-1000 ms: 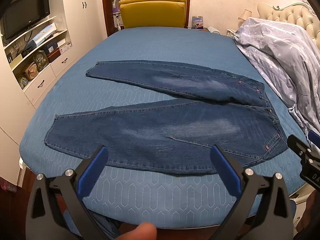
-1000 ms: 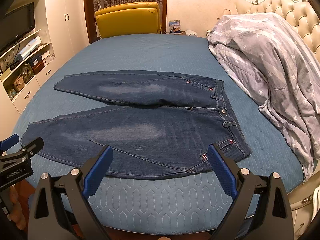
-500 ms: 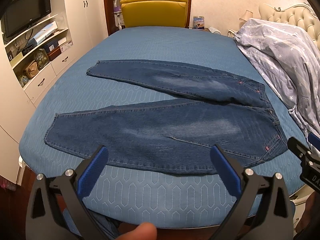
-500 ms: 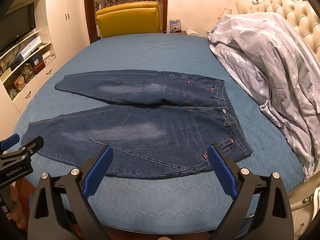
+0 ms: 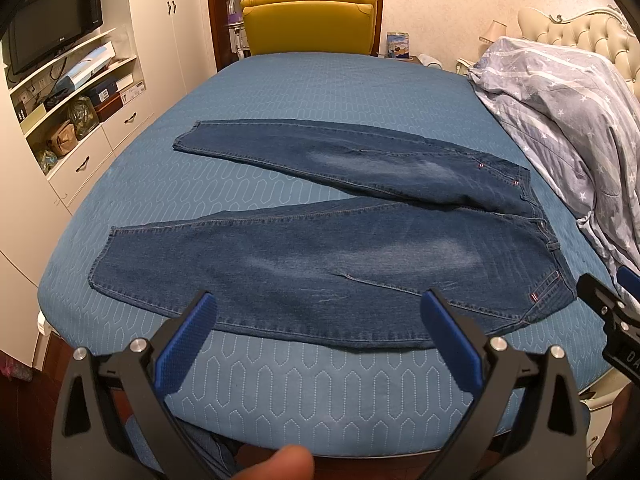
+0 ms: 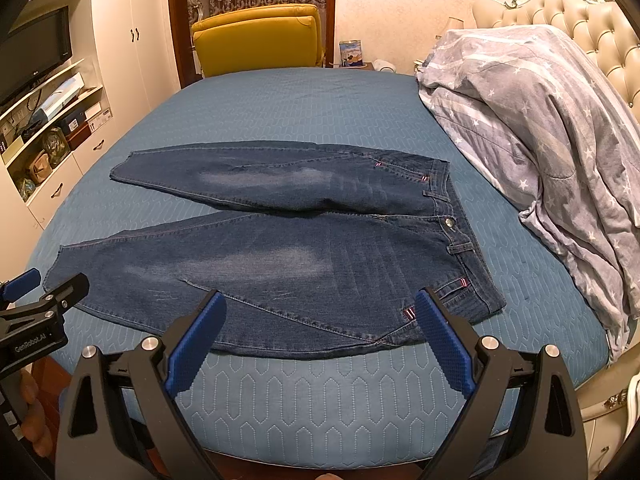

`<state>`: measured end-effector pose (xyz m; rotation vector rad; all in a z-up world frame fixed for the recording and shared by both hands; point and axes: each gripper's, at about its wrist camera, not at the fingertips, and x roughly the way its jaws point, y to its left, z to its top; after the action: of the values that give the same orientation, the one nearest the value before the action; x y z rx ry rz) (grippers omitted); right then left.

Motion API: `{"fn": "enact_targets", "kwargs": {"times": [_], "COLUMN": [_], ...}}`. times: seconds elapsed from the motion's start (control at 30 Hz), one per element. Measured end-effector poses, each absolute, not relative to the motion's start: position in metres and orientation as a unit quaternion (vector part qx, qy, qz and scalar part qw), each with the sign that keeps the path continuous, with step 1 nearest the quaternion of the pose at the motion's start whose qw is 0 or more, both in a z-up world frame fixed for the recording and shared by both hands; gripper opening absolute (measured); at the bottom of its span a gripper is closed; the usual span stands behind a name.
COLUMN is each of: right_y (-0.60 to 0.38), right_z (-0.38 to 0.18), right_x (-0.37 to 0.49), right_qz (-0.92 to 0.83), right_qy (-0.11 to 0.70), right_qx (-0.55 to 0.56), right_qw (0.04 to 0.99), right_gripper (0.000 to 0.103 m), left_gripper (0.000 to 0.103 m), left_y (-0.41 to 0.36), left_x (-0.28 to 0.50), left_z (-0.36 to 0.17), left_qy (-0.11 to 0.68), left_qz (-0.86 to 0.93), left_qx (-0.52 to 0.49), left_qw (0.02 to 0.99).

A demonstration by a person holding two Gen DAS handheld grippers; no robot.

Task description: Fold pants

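Observation:
Dark blue jeans (image 5: 320, 248) (image 6: 280, 256) lie flat on the blue bedspread (image 5: 320, 92), front side up, legs spread in a V toward the left, waistband at the right. My left gripper (image 5: 318, 300) hovers open over the near hem side of the closer leg, nothing between its blue pads. My right gripper (image 6: 320, 300) is open too, held above the near edge by the hip and pocket corner. Each gripper shows at the edge of the other's view. Neither touches the denim.
A grey star-print duvet (image 6: 540, 120) is heaped along the right side against a tufted headboard (image 6: 600, 32). A yellow chair (image 5: 310, 20) stands beyond the far end. White shelving with a TV (image 5: 56, 40) lines the left wall. A fingertip (image 5: 288, 462) shows at the bottom.
Both views have crept slightly closer to the bed; the jeans have not moved and both grippers stay open.

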<state>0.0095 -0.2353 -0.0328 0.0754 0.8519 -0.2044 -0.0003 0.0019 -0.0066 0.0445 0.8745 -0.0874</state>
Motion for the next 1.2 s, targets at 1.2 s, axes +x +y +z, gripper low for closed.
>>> {"fn": "enact_targets", "kwargs": {"times": [1.2], "right_y": [-0.254], "right_z": [-0.052], "right_x": [0.024], "right_qz": [-0.083], "right_qy": [0.436], "right_qx": [0.066], "right_qw": [0.894], "right_gripper": [0.092], "left_gripper": [0.102], "left_y": [0.008], "left_x": [0.007], "left_z": [-0.017], "left_qy": [0.426], "left_qz": [-0.071], "left_qx": [-0.016], "left_qw": [0.902]}}
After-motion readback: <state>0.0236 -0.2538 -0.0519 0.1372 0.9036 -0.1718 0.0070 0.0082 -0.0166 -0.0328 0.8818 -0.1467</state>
